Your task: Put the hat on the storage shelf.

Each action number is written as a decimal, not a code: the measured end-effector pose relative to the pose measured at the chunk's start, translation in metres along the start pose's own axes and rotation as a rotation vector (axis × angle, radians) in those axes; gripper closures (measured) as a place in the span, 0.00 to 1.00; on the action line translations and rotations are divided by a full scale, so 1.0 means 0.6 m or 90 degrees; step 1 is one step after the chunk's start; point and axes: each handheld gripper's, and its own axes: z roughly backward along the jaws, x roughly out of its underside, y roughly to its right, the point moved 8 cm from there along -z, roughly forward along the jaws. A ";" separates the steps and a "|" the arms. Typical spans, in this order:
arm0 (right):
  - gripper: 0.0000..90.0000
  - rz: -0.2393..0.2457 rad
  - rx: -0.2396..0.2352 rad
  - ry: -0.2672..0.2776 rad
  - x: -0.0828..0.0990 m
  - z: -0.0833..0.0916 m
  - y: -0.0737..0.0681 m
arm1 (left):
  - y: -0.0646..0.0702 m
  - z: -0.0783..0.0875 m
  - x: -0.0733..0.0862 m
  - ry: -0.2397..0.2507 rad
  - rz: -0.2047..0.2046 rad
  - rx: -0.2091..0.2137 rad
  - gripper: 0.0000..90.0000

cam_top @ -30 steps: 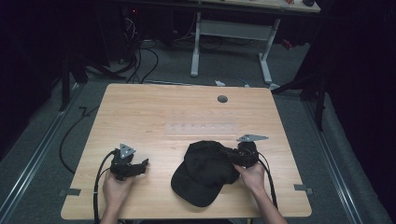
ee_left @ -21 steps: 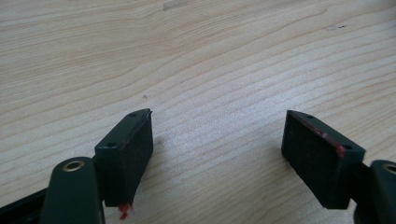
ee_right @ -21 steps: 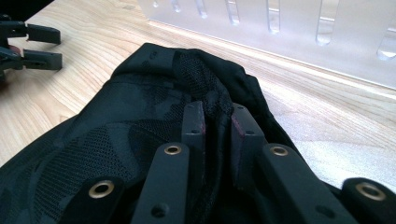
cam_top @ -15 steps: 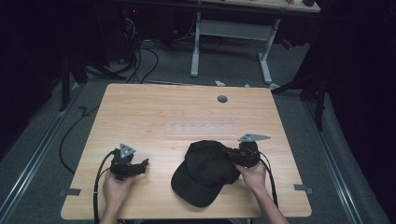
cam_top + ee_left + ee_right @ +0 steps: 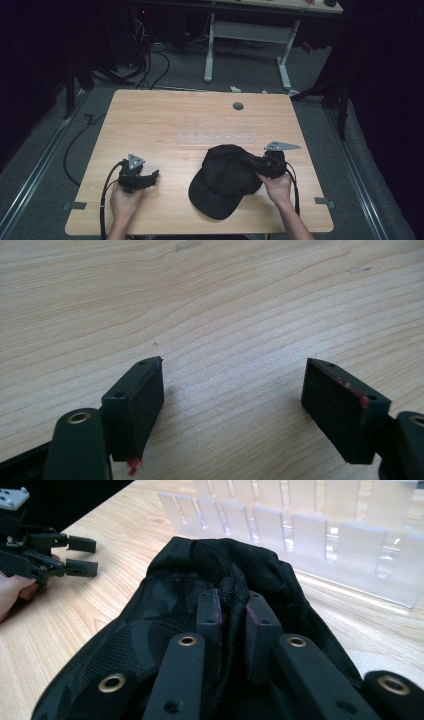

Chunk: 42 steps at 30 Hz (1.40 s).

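A crumpled black mesh-fabric cap [image 5: 225, 180] is pinched at its crown by the right tongs [image 5: 232, 625], just closed; the left tongs [image 5: 232, 405] are held wide open, empty, over the light wooden table [image 5: 170, 115].

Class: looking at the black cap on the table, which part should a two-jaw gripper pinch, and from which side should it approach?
Probably the soft crown of the cap, from its right side, where the right gripper is shut on a raised fold of fabric. The crown bunches into a thin ridge that jaws can close on. The brim lies flat on the table, which gives them less to pinch.
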 end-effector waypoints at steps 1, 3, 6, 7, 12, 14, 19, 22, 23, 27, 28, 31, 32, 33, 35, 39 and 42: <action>0.89 -0.001 0.000 0.002 -0.002 0.004 0.000 | 0.000 0.000 0.000 0.000 0.000 0.000 0.28; 0.89 0.004 0.003 0.006 -0.006 0.009 0.000 | 0.000 0.000 0.000 0.000 0.000 0.000 0.28; 0.89 0.019 0.002 0.015 -0.017 0.021 -0.004 | 0.000 0.000 0.000 0.000 0.000 -0.002 0.28; 0.89 0.023 0.000 0.017 -0.019 0.023 -0.005 | 0.000 0.000 0.000 0.001 0.001 -0.002 0.28; 0.89 0.038 0.000 0.017 -0.026 0.029 -0.006 | 0.001 0.000 0.001 -0.002 0.000 0.001 0.28; 0.89 0.042 -0.004 0.020 -0.031 0.032 -0.007 | 0.003 0.001 0.002 -0.010 -0.001 0.001 0.27; 0.89 0.062 -0.015 0.030 -0.048 0.039 -0.017 | 0.016 0.004 0.005 -0.044 -0.002 0.008 0.27; 0.89 0.083 -0.025 0.037 -0.063 0.045 -0.028 | 0.046 0.016 -0.005 -0.046 0.016 0.059 0.26; 0.89 0.083 -0.025 0.037 -0.063 0.045 -0.028 | 0.046 0.016 -0.005 -0.046 0.016 0.059 0.25; 0.89 0.102 -0.039 0.043 -0.077 0.050 -0.039 | 0.083 0.035 -0.025 -0.045 0.034 0.117 0.22; 0.89 0.109 -0.043 0.045 -0.081 0.052 -0.042 | 0.089 0.038 -0.028 -0.044 0.036 0.125 0.21; 0.89 0.125 -0.050 0.047 -0.090 0.056 -0.049 | 0.119 0.051 -0.044 -0.044 0.044 0.166 0.19; 0.89 0.127 -0.056 0.049 -0.093 0.057 -0.052 | 0.125 0.053 -0.047 -0.045 0.043 0.173 0.17; 0.89 0.131 -0.058 0.048 -0.094 0.057 -0.053 | 0.134 0.056 -0.052 -0.045 0.042 0.183 0.17; 0.89 0.136 -0.069 0.050 -0.099 0.058 -0.057 | 0.151 0.061 -0.060 -0.048 0.047 0.202 0.17; 0.89 0.145 -0.087 0.053 -0.106 0.057 -0.065 | 0.189 0.067 -0.076 -0.056 0.040 0.238 0.17; 0.89 0.149 -0.101 0.053 -0.109 0.051 -0.071 | 0.212 0.067 -0.085 -0.064 0.038 0.259 0.17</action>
